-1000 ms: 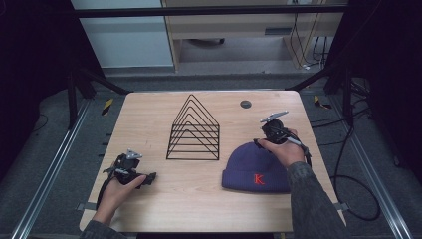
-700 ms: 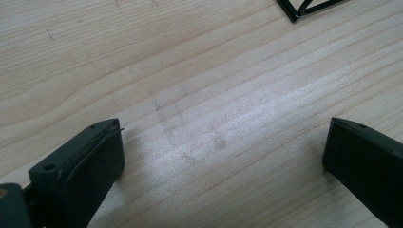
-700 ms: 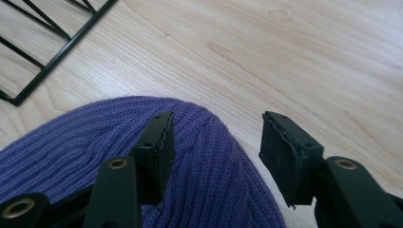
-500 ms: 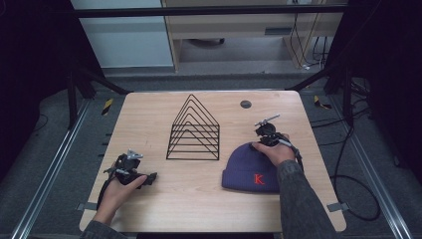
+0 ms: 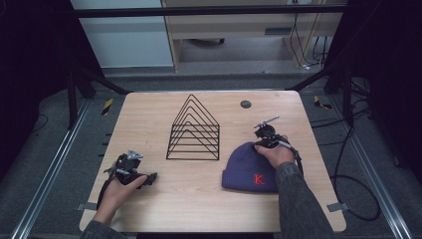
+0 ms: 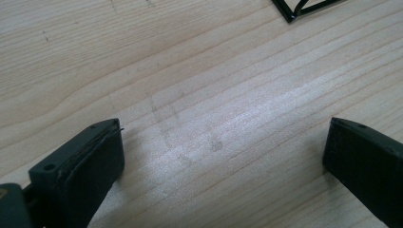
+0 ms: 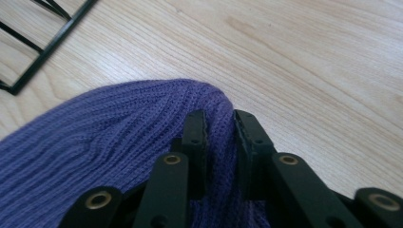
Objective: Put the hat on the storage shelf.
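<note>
Hat is purple ribbed knit, soft and matt, pinched in my right tongs. Tongs are matt black plastic with brass-look rivets. Worktop is pale grained wood, slight sheen. Rack is thin black wire.

A lab recording bay: a wooden worktop stands between metal floor rails, amid loose cables and dark curtains.

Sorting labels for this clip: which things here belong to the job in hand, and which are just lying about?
In the job: purple beanie, pinched by the right gripper.
Lying about: black wire rack; small dark disc; left gripper, open over bare table.
</note>
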